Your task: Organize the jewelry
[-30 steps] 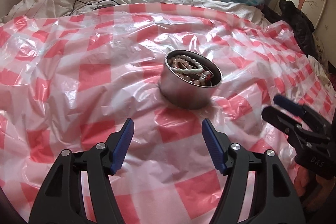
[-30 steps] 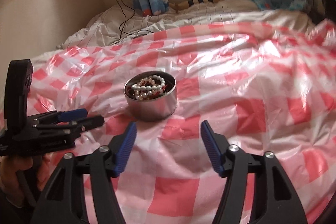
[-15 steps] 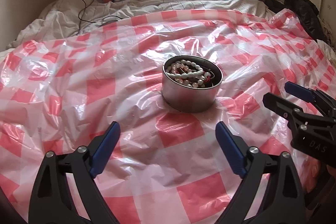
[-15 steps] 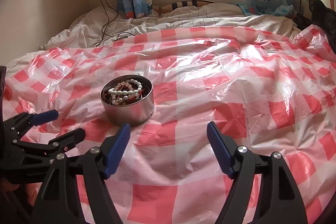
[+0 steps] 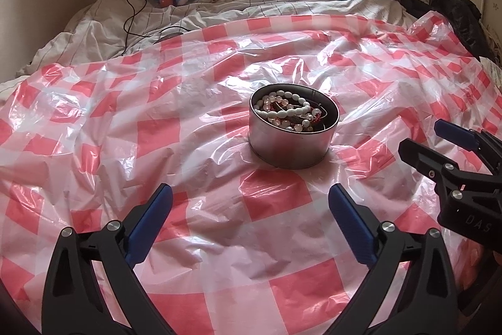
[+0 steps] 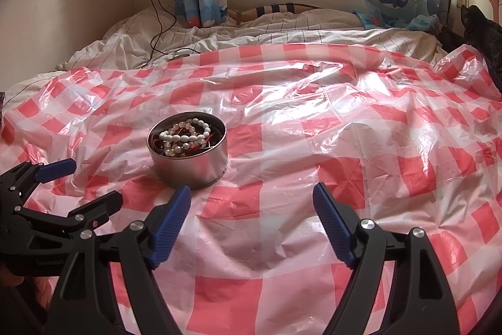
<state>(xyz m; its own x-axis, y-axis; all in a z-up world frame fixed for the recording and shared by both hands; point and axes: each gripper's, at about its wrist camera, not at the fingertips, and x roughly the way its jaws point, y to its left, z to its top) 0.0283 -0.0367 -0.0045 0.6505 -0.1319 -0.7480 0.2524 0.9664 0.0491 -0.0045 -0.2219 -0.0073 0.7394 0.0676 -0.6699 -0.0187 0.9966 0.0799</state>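
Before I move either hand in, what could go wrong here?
The bead strings lie tangled in the metal tin, so pulling one may drag out the others. The tin sits on a wrinkled plastic sheet over soft bedding and could tip or slide if the open left tongs nudge it.

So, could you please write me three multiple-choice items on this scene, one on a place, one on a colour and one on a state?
1. Where do the bead bracelets lie?
A. inside the round metal tin
B. on the checked sheet
C. between the left tool's fingers

2. What colour are the checks on the plastic sheet?
A. blue
B. red
C. green

3. How does the right tool stand?
A. shut on a bracelet
B. shut on nothing
C. open and empty

Answers:
1 A, the beads sit within the tin rim.
2 B, red and white squares.
3 C, its fingers are spread over bare sheet.
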